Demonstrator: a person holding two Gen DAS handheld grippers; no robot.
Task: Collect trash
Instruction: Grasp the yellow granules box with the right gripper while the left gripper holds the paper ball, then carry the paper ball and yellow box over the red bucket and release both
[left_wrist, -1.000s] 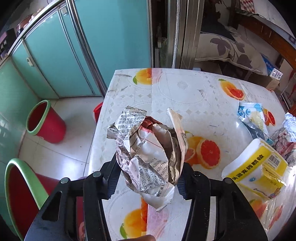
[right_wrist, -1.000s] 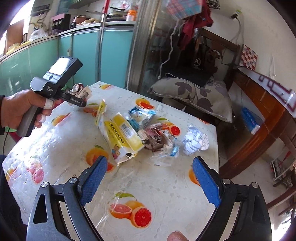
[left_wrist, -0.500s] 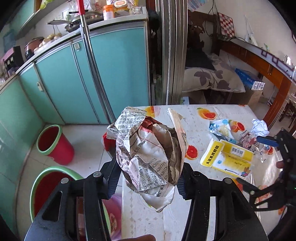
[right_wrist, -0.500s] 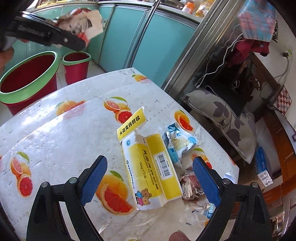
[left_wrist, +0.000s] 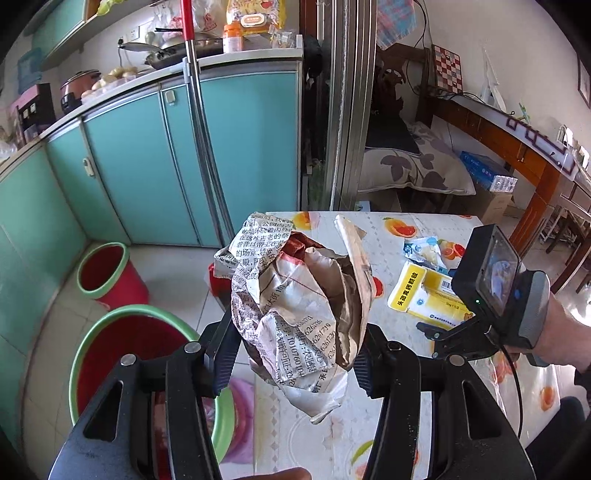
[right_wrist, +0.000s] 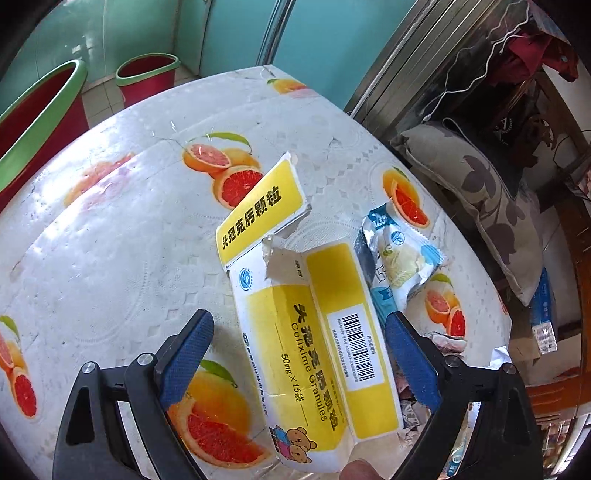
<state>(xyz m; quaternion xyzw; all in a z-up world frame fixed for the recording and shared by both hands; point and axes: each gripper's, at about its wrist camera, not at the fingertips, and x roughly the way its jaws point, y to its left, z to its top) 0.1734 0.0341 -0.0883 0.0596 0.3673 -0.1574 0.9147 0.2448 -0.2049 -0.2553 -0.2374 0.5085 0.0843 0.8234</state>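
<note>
Now | left hand-held gripper clamps crumpled newspaper | right hand-held gripper agape, straddling medicine box

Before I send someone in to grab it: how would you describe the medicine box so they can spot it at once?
On the table with the fruit-print cover, look just in front of the open right gripper. The medicine box lies flat there, yellow and white, beside a blue-and-white foil packet. Unlike its neighbours, it has a torn-open flap, a barcode and a cartoon bear.
</note>
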